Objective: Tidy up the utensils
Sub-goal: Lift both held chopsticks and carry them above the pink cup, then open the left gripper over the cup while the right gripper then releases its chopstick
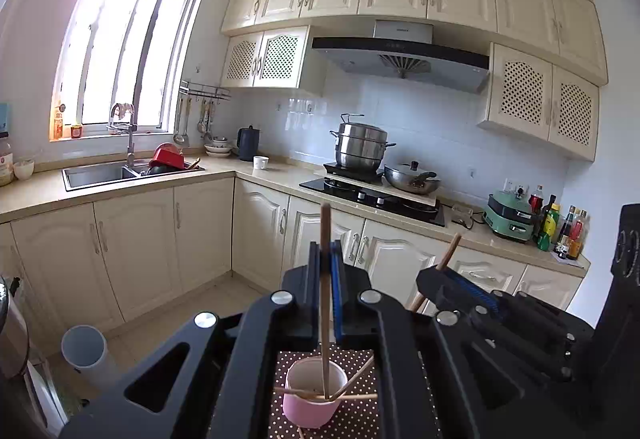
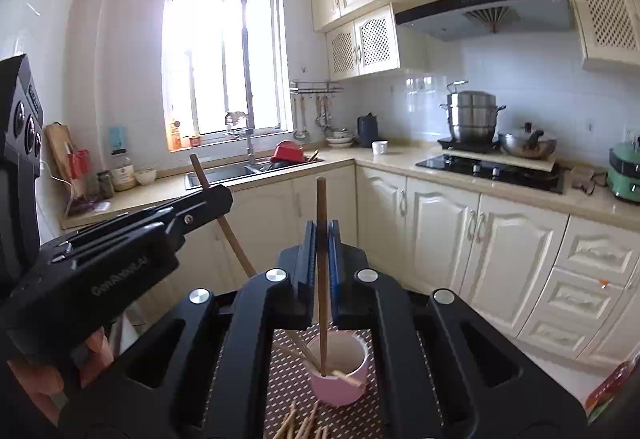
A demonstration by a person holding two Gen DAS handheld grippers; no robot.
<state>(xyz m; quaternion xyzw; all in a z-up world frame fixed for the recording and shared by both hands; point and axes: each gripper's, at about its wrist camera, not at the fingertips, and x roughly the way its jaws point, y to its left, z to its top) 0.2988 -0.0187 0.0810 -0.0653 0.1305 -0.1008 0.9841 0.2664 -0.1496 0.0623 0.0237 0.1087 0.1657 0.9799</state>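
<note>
My left gripper (image 1: 325, 251) is shut on an upright wooden chopstick (image 1: 325, 303) whose lower end stands inside a pink cup (image 1: 314, 397). My right gripper (image 2: 322, 235) is shut on another upright chopstick (image 2: 321, 279) with its tip in the same pink cup (image 2: 340, 371). The cup sits on a brown polka-dot mat (image 1: 352, 419) below both grippers. More chopsticks lean in and across the cup. Each gripper shows in the other's view, the right one (image 1: 444, 271) at the right, the left one (image 2: 212, 199) at the left.
Several loose chopsticks (image 2: 300, 423) lie on the mat in front of the cup. A grey cylindrical holder (image 1: 86, 355) stands at the lower left. Beyond are the kitchen cabinets, sink (image 1: 120, 171) and stove with pots (image 1: 360, 147).
</note>
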